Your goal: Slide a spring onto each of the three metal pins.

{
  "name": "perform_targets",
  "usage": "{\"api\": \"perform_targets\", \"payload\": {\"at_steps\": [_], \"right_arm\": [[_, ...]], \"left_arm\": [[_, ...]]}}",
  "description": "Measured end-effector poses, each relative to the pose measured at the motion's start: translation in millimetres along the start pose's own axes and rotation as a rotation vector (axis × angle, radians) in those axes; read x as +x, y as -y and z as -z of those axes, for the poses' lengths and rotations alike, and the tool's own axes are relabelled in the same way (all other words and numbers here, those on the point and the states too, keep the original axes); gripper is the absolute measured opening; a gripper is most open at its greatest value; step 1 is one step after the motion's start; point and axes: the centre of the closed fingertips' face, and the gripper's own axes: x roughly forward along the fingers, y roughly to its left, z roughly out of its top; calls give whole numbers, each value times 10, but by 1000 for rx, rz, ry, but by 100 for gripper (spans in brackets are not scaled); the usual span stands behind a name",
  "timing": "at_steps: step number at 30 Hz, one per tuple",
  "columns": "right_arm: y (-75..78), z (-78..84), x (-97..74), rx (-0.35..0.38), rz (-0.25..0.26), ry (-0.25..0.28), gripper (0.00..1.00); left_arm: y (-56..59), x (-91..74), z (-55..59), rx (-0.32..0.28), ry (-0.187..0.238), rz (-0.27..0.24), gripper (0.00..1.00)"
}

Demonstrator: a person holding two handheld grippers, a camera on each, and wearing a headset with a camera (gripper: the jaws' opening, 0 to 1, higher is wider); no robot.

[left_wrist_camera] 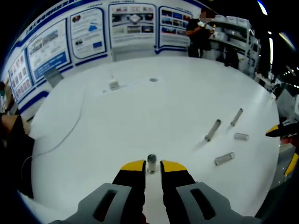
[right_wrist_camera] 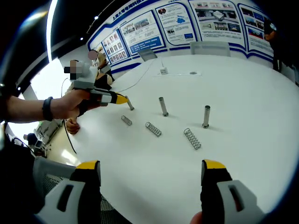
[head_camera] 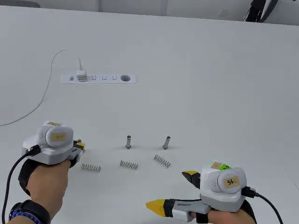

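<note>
Two metal pins point(head_camera: 128, 142) point(head_camera: 166, 142) stand upright on the white table point(head_camera: 196, 93). In front of them lie three springs point(head_camera: 90, 167) point(head_camera: 128, 164) point(head_camera: 162, 161), on their sides in a row. My left gripper point(head_camera: 80, 145) sits left of the row. Its own view shows its yellow-tipped jaws shut on the third pin point(left_wrist_camera: 151, 160), which stands upright between them. My right gripper point(head_camera: 172, 189) hovers at the near right, open and holding nothing. In the right gripper view the right gripper point(right_wrist_camera: 150, 165) points at the springs point(right_wrist_camera: 153, 129) point(right_wrist_camera: 191, 138) and the pins point(right_wrist_camera: 163, 106) point(right_wrist_camera: 206, 116).
A white power strip point(head_camera: 98, 78) with a plugged-in charger point(head_camera: 81, 74) lies at the back left, its cable trailing off to the left. A person point(left_wrist_camera: 201, 28) stands by shelves far beyond the table. Poster boards line the back wall.
</note>
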Motion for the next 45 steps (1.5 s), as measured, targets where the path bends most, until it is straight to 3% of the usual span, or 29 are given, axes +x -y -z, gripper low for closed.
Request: {"api": "perform_targets", "payload": {"at_steps": [16, 26, 41, 45], "right_arm": [[-9, 16, 6, -4, -4, -5, 90], [-45, 26, 19, -11, -12, -6, 90], [-86, 43, 52, -20, -28, -9, 90], [-74, 25, 42, -18, -25, -3, 90]], "left_arm": [[-17, -91, 165, -31, -21, 9, 18], [14, -173, 360, -60, -52, 18, 23], [7, -289, 526, -57, -70, 54, 31], [-4, -360, 563, -31, -66, 63, 33]]}}
